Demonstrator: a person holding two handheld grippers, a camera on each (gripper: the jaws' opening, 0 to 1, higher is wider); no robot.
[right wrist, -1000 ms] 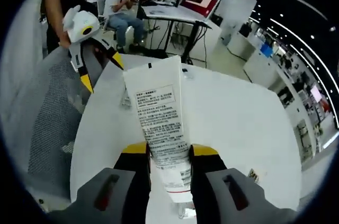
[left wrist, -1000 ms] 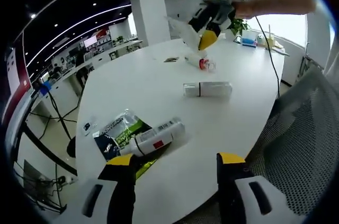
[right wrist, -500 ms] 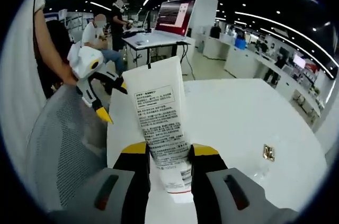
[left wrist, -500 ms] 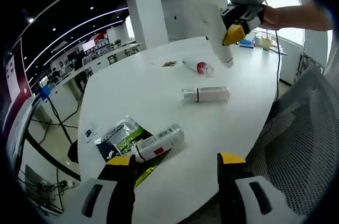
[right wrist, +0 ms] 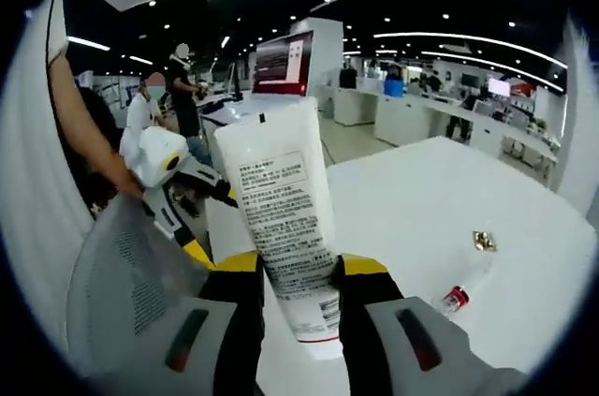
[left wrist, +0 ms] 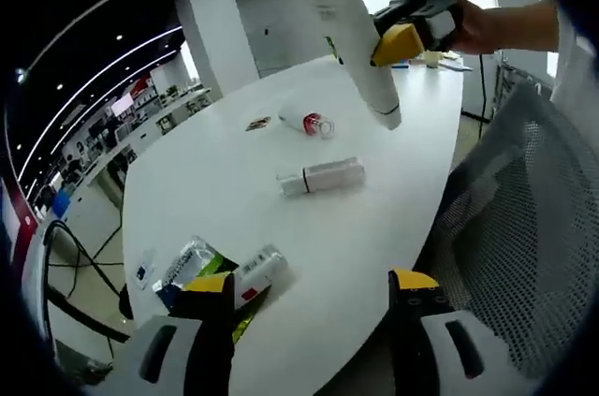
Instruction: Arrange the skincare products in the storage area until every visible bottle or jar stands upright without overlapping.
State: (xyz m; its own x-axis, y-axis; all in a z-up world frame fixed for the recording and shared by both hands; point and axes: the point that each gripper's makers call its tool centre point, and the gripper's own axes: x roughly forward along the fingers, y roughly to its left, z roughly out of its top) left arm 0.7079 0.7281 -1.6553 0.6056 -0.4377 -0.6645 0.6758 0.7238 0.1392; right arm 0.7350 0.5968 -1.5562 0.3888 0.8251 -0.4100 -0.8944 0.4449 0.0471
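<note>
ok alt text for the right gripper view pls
The right gripper holds a white tube with printed text above a white table. A small red-capped bottle lies on the table, and the left gripper shows beside a mesh chair.

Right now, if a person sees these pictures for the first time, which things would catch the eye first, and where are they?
First, the large white tube, clamped between the right gripper's yellow-tipped jaws and held in the air above the white table. Next, the products lying flat on that table: a clear bottle near the middle, a small red-capped bottle beyond it, and a white bottle on a green packet near the open left gripper.
</note>
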